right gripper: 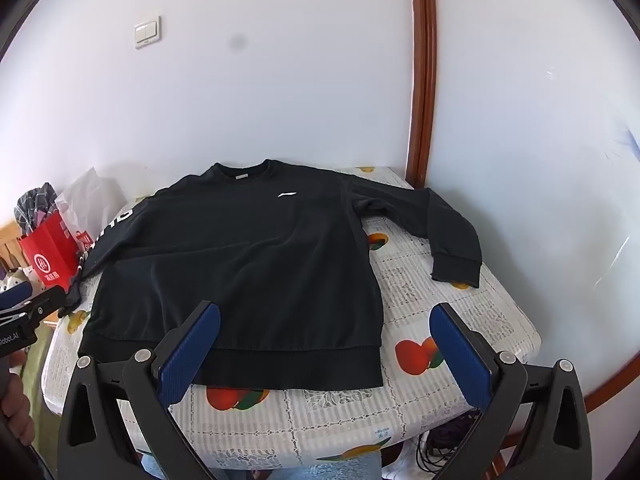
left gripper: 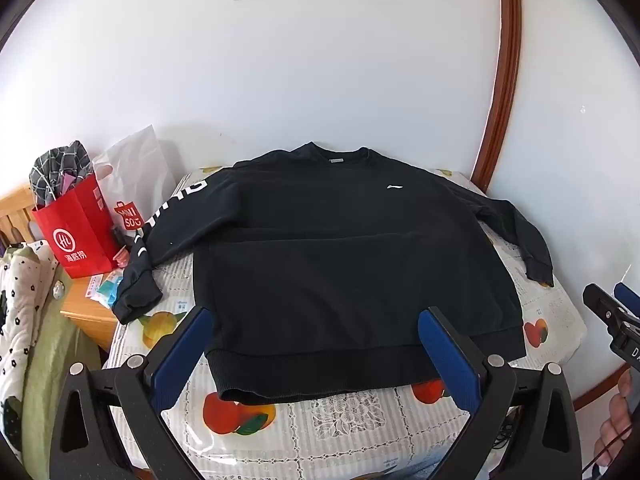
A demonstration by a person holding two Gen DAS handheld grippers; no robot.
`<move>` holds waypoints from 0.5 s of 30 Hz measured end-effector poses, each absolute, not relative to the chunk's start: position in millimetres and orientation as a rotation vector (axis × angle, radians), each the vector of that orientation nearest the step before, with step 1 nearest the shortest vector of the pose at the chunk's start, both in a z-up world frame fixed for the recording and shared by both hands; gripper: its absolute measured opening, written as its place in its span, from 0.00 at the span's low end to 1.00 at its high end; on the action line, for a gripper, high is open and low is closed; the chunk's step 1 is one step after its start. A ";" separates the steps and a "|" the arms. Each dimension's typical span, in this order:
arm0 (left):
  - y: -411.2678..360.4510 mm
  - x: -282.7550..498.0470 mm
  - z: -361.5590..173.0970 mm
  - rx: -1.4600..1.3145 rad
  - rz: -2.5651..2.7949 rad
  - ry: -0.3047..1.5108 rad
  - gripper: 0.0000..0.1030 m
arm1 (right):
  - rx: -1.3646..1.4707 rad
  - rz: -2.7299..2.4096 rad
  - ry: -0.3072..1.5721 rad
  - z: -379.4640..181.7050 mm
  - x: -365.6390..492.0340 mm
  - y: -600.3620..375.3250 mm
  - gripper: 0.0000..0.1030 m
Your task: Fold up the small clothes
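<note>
Black sweatshirt (left gripper: pixel 320 248) lies flat and face-up across the fruit-print tablecloth (left gripper: pixel 360 432) mid-frame, collar toward the wall at the top, hem nearest us, sleeves out left and right. We've got the left gripper (left gripper: pixel 316 356) and right gripper (right gripper: pixel 324 354) both spread wide, empty, hovering just short of the hem; the right one sits closer to the plain sleeve (right gripper: pixel 444 224).

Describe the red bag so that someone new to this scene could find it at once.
Start at the table with the fruit-print cloth, where the black sweatshirt lies flat. Past the lettered sleeve, on the wooden stand, is the red bag. It alone is red with a white round logo, holds checked fabric, and stands before a white plastic bag.
</note>
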State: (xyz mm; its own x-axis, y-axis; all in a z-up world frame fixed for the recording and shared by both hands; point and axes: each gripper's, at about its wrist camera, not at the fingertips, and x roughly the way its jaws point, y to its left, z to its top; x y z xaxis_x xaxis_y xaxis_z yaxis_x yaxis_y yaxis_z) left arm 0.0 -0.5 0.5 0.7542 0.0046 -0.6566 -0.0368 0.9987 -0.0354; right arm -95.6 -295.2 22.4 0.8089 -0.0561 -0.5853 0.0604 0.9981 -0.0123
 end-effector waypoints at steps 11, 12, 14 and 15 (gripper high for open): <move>-2.5 -1.2 13.6 -0.055 0.022 0.687 1.00 | -0.002 -0.065 0.608 35.8 -101.9 -291.3 1.00; -2.1 -0.9 14.8 -0.057 0.022 0.685 1.00 | -0.004 -0.066 0.614 34.4 -100.4 -289.7 1.00; -2.3 -0.2 16.3 -0.055 0.023 0.685 1.00 | 0.004 -0.067 0.618 35.5 -100.3 -293.2 1.00; -2.2 -0.1 16.4 -0.054 0.025 0.685 1.00 | 0.004 -0.066 0.619 35.5 -100.0 -292.8 1.00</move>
